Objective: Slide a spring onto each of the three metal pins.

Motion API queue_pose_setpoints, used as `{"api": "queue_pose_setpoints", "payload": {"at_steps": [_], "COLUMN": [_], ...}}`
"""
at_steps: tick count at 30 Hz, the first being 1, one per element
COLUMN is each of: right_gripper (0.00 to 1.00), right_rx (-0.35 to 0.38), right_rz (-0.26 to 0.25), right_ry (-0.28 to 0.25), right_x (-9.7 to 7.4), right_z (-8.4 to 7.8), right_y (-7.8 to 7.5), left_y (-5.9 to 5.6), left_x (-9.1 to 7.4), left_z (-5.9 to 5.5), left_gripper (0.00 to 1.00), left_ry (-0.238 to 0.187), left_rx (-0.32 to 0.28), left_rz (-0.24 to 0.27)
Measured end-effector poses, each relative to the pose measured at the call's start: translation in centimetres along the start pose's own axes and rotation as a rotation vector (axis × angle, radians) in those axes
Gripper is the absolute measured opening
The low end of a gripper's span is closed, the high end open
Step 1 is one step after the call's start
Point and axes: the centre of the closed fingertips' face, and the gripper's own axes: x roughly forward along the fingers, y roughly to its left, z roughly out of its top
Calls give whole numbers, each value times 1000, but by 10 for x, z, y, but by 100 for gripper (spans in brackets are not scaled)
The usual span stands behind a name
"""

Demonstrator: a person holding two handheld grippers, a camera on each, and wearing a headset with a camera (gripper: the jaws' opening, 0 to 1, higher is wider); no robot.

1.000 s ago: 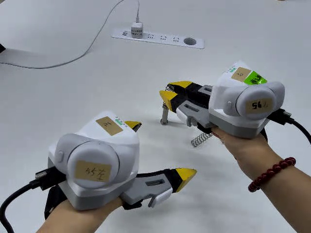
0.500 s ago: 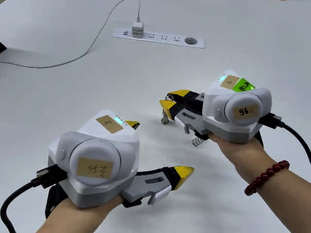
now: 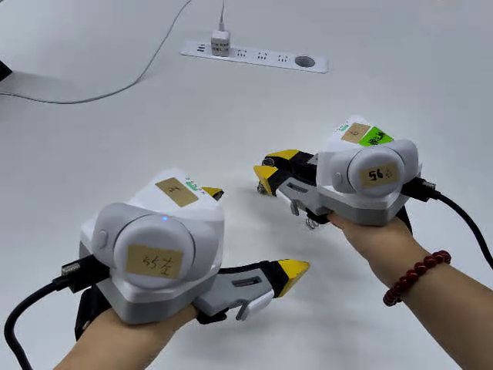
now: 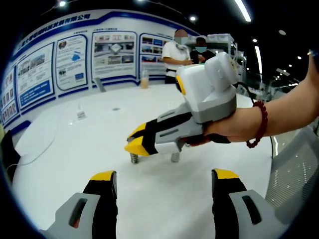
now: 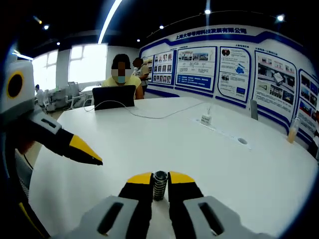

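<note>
— White tabletop (image 3: 115, 131), wide. Power strip (image 3: 254, 58) at upper centre of the head view, with a grey cable (image 3: 146, 65) trailing to the upper left. Where are the grippers?

— Right gripper (image 3: 269, 168) is at centre right, nose low to the table, yellow tips pointing left. Left gripper (image 3: 254, 231) is at lower left.

— Right jaws?

— Clamped on a spring (image 5: 160, 185). In the right gripper view it's a dark coil standing upright, pinched between the yellow tips at bottom centre.

— Left jaws?

— Spread wide. In the left gripper view one sits lower left and one lower right, with table surface showing in the gap.

— Pins?

— Left gripper view, mid-frame: two small pieces stand on the table just under the right gripper. The left metal piece (image 4: 133, 158) is below its tips and looks ribbed. The right metal piece (image 4: 175, 157) is below its body. Too small to tell pin from spring. In the head view a short metal post (image 3: 263, 190) sits beneath the tips, and a loose coil (image 3: 312, 223) lies under the body, mostly hidden.

— Background?

— Blue-framed posters (image 5: 234, 69) on the far wall. A person (image 5: 118, 82) sits at a laptop (image 5: 113, 97).
</note>
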Motion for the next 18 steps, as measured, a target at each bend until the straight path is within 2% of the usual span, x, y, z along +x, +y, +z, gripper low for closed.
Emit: {"api": "queue_pose_setpoints", "payload": {"at_steps": [10, 18], "right_gripper": [12, 20], "right_rx": [21, 48], "right_rz": [1, 3], "right_ry": [17, 7], "right_x": [1, -9], "right_z": [-4, 5], "right_y": [1, -1], "left_y": [3, 1], "left_x": [0, 1], "left_z": [-3, -3], "left_gripper": [78, 78], "left_ry": [13, 16], "left_rx": [0, 8], "left_rz": [7, 6]}}
